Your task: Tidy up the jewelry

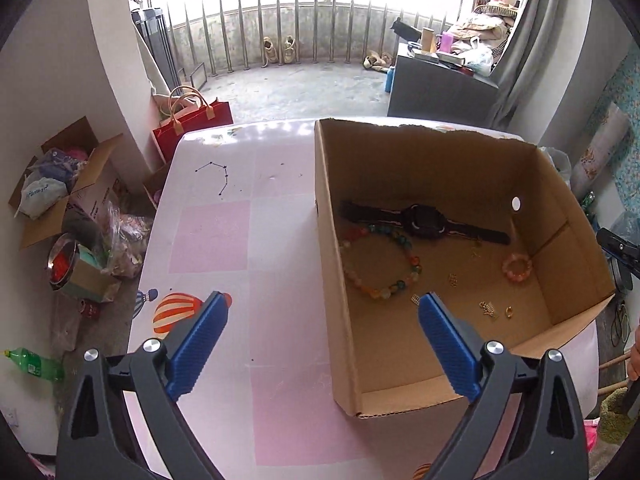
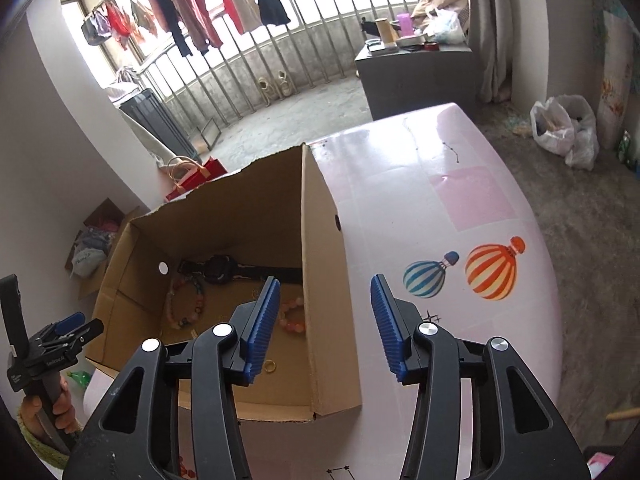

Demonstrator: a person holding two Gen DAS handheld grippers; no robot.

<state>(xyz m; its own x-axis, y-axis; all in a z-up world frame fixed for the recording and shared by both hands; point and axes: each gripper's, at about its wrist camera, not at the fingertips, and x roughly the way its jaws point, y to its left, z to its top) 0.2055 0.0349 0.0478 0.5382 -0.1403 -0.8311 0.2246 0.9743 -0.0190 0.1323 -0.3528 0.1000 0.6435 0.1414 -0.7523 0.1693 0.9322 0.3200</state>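
An open cardboard box (image 1: pixel 440 360) sits on a pink tabletop (image 1: pixel 256 248) printed with hot-air balloons (image 2: pixel 494 266), and the jewelry lies on the box floor. A black watch (image 1: pixel 424 222) stretches across the far part of the floor. Just in front of it lies a long multicoloured bead necklace (image 1: pixel 380 264) in a loose loop, and to the right a small pink bead bracelet (image 1: pixel 517 267). A gold ring (image 1: pixel 509 312) and a few small gold charms (image 1: pixel 489 310) are scattered toward the near wall.

The left claw (image 1: pixel 322 312) hangs over the box's left wall, jaws spread wide with nothing between them; one blue pad is over the tabletop, the other over the box floor. The right claw (image 2: pixel 324 320) straddles the box's right wall, jaws parted and empty, one pad inside the box above the ring, the other over the bare tabletop.

Beyond the tabletop, laundry (image 2: pixel 200 12) hangs along a railed balcony, and a red bag (image 1: pixel 194 128) stands on the floor.
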